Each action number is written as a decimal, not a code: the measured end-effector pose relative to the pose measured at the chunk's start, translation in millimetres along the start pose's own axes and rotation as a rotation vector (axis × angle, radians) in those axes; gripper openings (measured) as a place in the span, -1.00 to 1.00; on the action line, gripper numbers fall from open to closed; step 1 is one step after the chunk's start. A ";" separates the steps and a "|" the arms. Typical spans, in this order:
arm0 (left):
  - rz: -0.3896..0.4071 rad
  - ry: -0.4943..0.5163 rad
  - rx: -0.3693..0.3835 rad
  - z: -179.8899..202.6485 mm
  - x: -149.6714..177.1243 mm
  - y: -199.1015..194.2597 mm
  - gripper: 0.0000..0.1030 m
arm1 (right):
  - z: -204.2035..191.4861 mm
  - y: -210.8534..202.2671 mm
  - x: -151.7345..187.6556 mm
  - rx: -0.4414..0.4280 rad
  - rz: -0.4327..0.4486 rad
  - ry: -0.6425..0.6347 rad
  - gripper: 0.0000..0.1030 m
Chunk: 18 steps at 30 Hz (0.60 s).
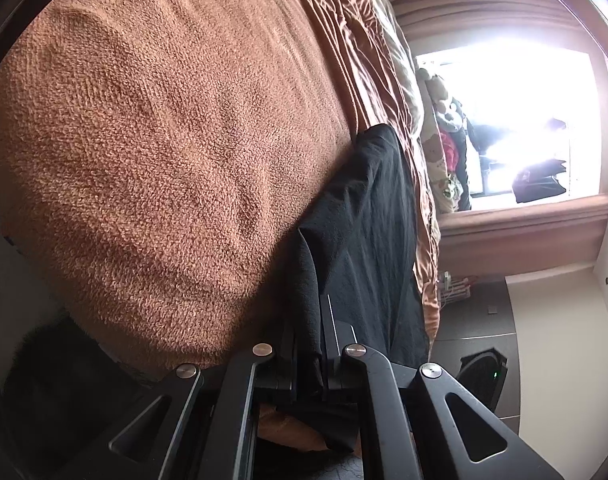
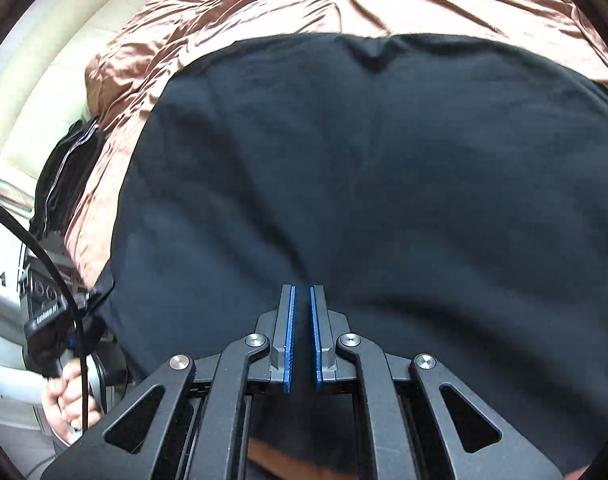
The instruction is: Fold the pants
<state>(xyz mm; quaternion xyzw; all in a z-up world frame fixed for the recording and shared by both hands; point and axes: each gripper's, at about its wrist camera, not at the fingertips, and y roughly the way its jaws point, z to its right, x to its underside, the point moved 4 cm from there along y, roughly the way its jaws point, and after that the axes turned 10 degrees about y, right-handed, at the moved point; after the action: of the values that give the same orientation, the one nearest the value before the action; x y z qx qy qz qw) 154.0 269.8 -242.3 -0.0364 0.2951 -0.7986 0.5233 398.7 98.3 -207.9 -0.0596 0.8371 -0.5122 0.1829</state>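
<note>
In the left wrist view we see a brown fleece blanket [image 1: 164, 152] filling the left of the frame; at lower centre our left gripper [image 1: 310, 336] is clamped on a fold of the black pants [image 1: 364, 208], which run up toward a bright window [image 1: 516, 120] at right; in the right wrist view the pants [image 2: 364, 180] spread across a copper sheet [image 2: 264, 4]; our right gripper [image 2: 302, 312] appears to pinch their near edge, blue pads [image 2: 290, 340] nearly together.
</note>
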 end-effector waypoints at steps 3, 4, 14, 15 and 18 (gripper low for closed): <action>0.001 0.003 0.010 0.8 -1.5 -0.6 -0.87 | -0.4 -2.5 9.8 -0.010 -0.006 0.003 -0.92; 0.001 0.003 0.012 0.7 -1.9 -0.6 -0.87 | -0.8 -2.6 12.8 -0.019 -0.013 0.006 -0.92; 0.000 0.000 0.012 0.6 -2.7 -1.6 -0.87 | 8.5 -21.4 17.7 -0.067 -0.017 0.023 -0.92; 0.001 0.000 0.011 0.8 -2.5 -1.6 -0.87 | 7.3 -24.9 15.5 -0.072 -0.002 0.022 -0.92; 0.001 0.001 0.007 1.7 -2.2 -1.7 -0.87 | 6.7 -25.7 9.7 -0.080 0.015 0.033 -0.92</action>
<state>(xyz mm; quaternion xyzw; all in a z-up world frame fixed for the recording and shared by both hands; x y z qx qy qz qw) 154.2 271.4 -239.5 -0.0342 0.2927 -0.7993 0.5238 390.0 77.9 -190.4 -0.0521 0.8601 -0.4780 0.1703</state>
